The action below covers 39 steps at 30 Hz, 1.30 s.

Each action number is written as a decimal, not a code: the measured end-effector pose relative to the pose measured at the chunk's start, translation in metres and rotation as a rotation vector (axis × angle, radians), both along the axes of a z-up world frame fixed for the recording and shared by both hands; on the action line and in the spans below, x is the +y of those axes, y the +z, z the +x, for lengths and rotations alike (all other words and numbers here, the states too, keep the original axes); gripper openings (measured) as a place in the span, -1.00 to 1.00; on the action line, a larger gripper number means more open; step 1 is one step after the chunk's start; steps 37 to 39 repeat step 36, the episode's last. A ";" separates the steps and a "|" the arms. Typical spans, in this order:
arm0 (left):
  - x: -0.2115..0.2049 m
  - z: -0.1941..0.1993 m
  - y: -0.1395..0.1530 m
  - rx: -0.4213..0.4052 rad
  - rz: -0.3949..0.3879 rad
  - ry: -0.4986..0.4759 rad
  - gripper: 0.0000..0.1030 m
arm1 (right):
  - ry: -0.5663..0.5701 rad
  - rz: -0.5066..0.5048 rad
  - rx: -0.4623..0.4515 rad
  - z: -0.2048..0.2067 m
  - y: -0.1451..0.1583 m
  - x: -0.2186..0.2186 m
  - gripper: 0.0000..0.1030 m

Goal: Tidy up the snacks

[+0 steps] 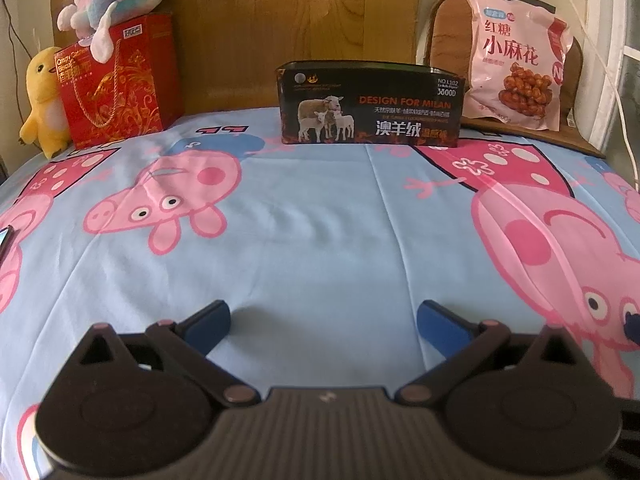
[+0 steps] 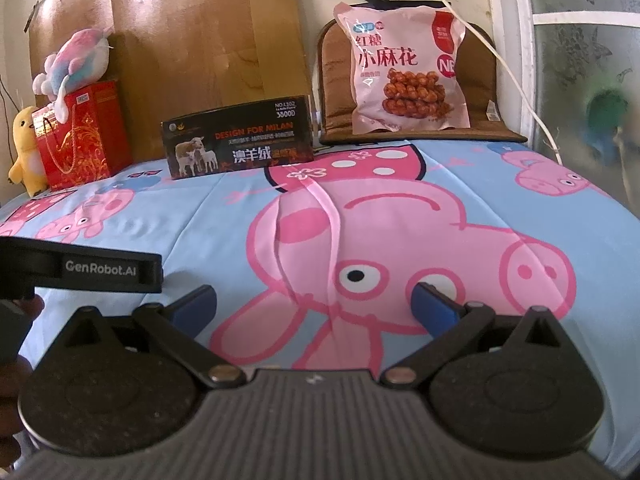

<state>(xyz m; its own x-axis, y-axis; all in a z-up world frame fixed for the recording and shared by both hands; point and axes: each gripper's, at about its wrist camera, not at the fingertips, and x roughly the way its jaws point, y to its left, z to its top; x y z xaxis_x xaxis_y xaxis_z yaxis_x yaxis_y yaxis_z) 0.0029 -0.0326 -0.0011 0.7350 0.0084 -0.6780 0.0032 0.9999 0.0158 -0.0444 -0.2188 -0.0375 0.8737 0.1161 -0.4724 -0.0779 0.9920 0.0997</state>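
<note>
A pink snack bag (image 1: 514,58) (image 2: 406,70) with printed fried twists leans upright on a brown cushion at the back right. A black open-topped box (image 1: 370,106) (image 2: 240,142) with sheep printed on it stands at the far edge of the bed. A red biscuit gift bag (image 1: 120,82) (image 2: 80,136) stands at the back left. My left gripper (image 1: 323,326) hovers low over the sheet, open, nothing between its blue fingers. My right gripper (image 2: 314,310) is also open and empty over the pink pig print. Both are far from the snacks.
A blue cartoon-pig sheet (image 1: 320,240) (image 2: 224,216) covers the bed. A yellow plush (image 1: 42,100) and a pastel plush (image 1: 108,0) sit by the red bag. A white cable (image 2: 516,80) hangs at the right. The other gripper's black strap (image 2: 80,270) shows at left.
</note>
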 end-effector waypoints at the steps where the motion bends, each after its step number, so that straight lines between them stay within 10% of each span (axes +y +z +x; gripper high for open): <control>1: 0.000 0.000 0.000 0.001 0.000 0.000 1.00 | 0.000 -0.001 -0.001 0.000 0.000 0.001 1.00; 39: 0.000 -0.002 0.000 0.001 0.001 0.001 1.00 | -0.003 0.017 -0.010 -0.002 0.000 -0.001 1.00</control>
